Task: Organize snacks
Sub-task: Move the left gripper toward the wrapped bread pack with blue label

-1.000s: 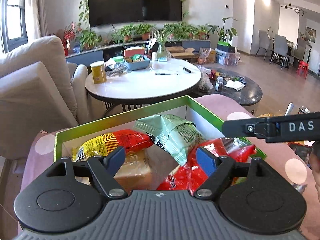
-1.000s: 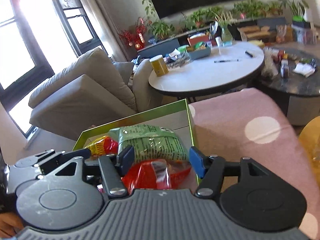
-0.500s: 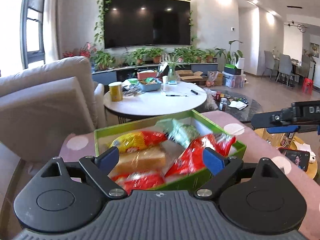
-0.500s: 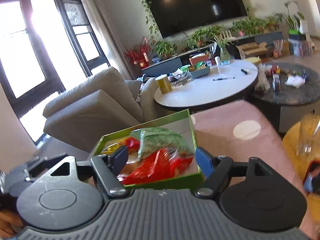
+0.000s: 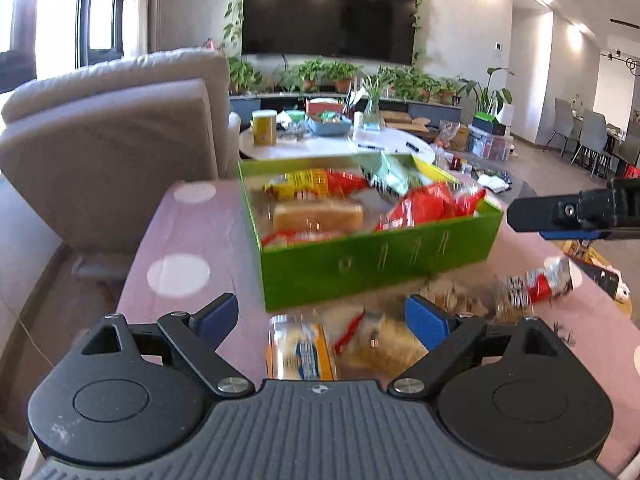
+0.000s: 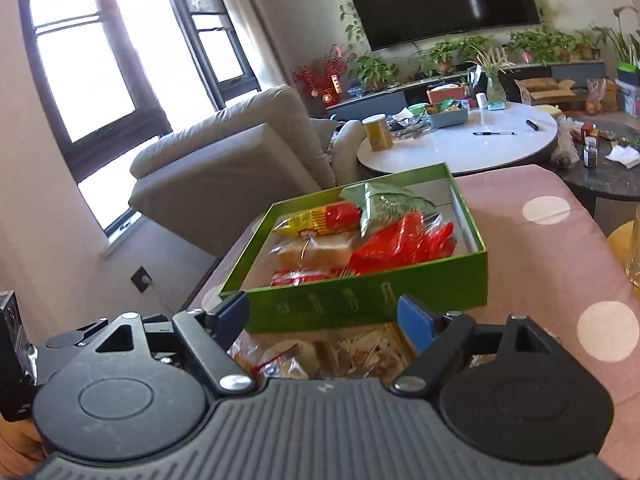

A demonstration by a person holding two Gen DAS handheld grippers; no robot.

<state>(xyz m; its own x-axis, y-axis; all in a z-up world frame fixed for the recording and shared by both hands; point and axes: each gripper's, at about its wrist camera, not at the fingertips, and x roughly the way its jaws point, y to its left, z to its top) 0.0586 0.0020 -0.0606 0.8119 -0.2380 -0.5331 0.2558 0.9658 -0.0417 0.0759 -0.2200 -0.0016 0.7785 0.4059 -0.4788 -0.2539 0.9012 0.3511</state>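
Green box point(image 5: 376, 258) beyond jaws, snack packets point(image 5: 344, 344) between

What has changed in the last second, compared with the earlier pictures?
Both grippers, left gripper and right gripper, pulled back from over the green box, so loose snack packets on the pink cloth now show. Both stayed open and empty; the box's snacks look unmoved.

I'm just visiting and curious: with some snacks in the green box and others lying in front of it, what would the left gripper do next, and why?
Probably lower the open left gripper onto the bread packet lying between its fingers and close on it. The green box already holds several snacks, while this packet and a few other wrapped snacks lie loose on the pink cloth.
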